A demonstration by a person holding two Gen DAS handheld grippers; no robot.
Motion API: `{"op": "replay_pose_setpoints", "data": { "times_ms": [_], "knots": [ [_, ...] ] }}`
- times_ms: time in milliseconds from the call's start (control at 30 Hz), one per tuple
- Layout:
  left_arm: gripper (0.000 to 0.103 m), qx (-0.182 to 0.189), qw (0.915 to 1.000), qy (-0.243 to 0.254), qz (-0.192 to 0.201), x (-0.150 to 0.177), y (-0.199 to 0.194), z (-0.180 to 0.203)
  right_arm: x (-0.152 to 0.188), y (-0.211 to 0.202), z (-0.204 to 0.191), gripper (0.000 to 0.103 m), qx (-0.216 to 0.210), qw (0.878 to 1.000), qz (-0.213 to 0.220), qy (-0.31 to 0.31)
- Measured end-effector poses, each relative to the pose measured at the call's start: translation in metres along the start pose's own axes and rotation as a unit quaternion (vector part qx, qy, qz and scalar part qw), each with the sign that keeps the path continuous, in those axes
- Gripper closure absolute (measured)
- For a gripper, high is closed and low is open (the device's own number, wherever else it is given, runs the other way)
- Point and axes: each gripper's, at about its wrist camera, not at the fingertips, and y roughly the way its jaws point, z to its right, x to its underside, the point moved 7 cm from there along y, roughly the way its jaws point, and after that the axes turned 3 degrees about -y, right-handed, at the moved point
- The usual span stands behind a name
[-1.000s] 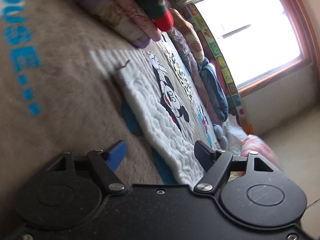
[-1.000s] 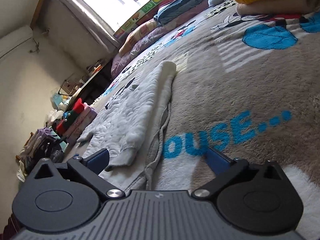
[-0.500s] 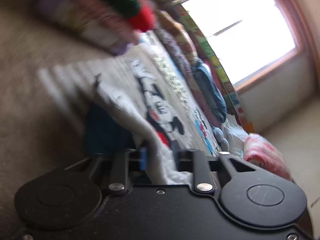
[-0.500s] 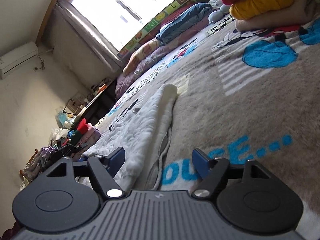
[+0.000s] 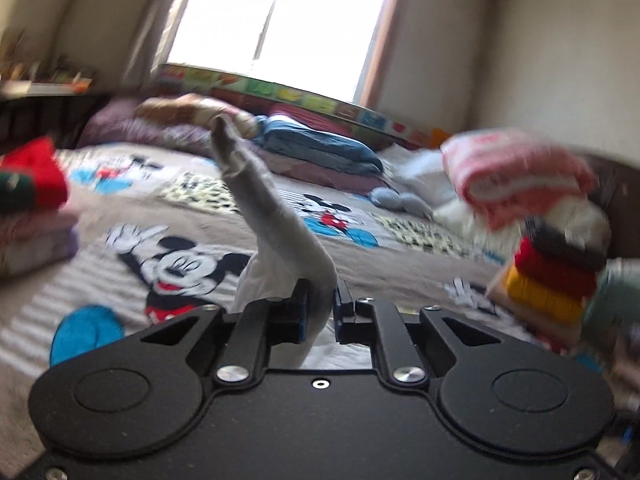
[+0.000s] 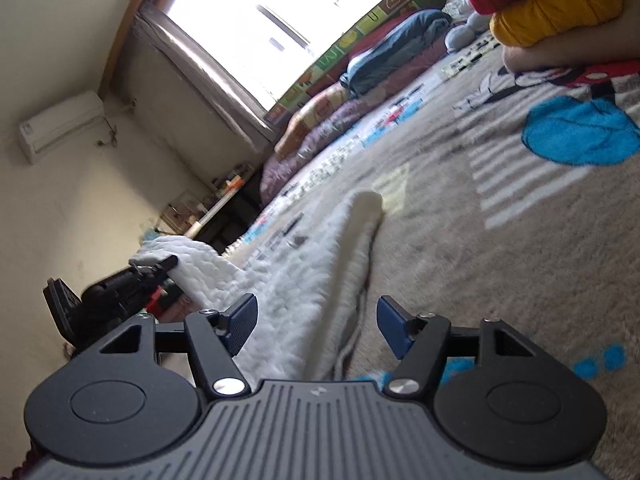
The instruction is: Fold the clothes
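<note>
A white quilted garment (image 6: 320,256) lies stretched across the patterned bed blanket (image 6: 500,216). My left gripper (image 5: 319,308) is shut on one edge of it and holds that edge up off the bed, so the cloth (image 5: 276,224) rises in a ridge in front of the camera. In the right wrist view the left gripper (image 6: 160,266) shows at the left, pinching the lifted corner. My right gripper (image 6: 318,320) is open, low over the garment's near end, with the cloth lying between its blue pads (image 6: 244,320).
Folded clothes stand in a pile at the right (image 5: 552,272) and another at the left (image 5: 32,208). Pillows and a blue quilt (image 5: 316,148) line the far side under the window. A pink blanket (image 5: 516,172) lies at the right.
My left gripper closed on the garment's edge and lifted it, swinging to face the window. My right gripper moved forward along the garment, staying open.
</note>
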Motion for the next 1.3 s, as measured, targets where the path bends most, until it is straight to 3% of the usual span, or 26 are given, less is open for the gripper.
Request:
{"op": "replay_pose_setpoints", "data": {
  "times_ms": [300, 667, 733, 767, 800, 833, 933, 1033, 1100, 1200, 1300],
  "knots": [
    [0.095, -0.002, 0.9873, 0.153, -0.041, 0.025, 0.029, 0.094, -0.012, -0.003, 0.009, 0.037, -0.032, 0.998, 0.019, 0.050],
    [0.097, -0.029, 0.9590, 0.257, -0.117, 0.080, 0.076, 0.153, -0.013, -0.001, 0.018, 0.037, -0.040, 0.995, 0.024, 0.084],
    [0.092, -0.019, 0.9495, 0.279, -0.142, 0.092, 0.080, 0.159, -0.013, 0.000, 0.021, 0.037, -0.040, 0.995, 0.024, 0.090],
    [0.078, -0.011, 0.9470, 0.283, -0.152, 0.096, 0.079, 0.162, -0.013, 0.000, 0.022, 0.037, -0.040, 0.995, 0.024, 0.094],
    [0.071, -0.001, 0.9474, 0.280, -0.155, 0.096, 0.072, 0.163, -0.013, 0.000, 0.023, 0.037, -0.041, 0.994, 0.025, 0.097],
    [0.071, 0.010, 0.9490, 0.273, -0.158, 0.095, 0.064, 0.165, -0.013, 0.001, 0.025, 0.037, -0.040, 0.994, 0.024, 0.099],
    [0.070, 0.049, 0.9657, 0.214, -0.138, 0.078, 0.013, 0.159, -0.013, 0.002, 0.031, 0.037, -0.034, 0.993, 0.022, 0.109],
    [0.070, 0.028, 0.9804, 0.163, -0.107, 0.066, -0.034, 0.124, -0.011, 0.004, 0.035, 0.037, -0.029, 0.992, 0.020, 0.118],
    [0.054, 0.015, 0.9870, 0.126, -0.098, 0.066, -0.061, 0.093, -0.010, 0.005, 0.035, 0.037, -0.028, 0.993, 0.017, 0.115],
    [0.048, -0.011, 0.9924, 0.086, -0.088, 0.076, -0.093, 0.052, -0.007, 0.007, 0.032, 0.037, -0.027, 0.994, 0.011, 0.108],
    [0.044, -0.032, 0.9925, 0.071, -0.094, 0.089, -0.109, 0.029, -0.004, 0.009, 0.030, 0.037, -0.026, 0.994, 0.004, 0.102]
  ]
}}
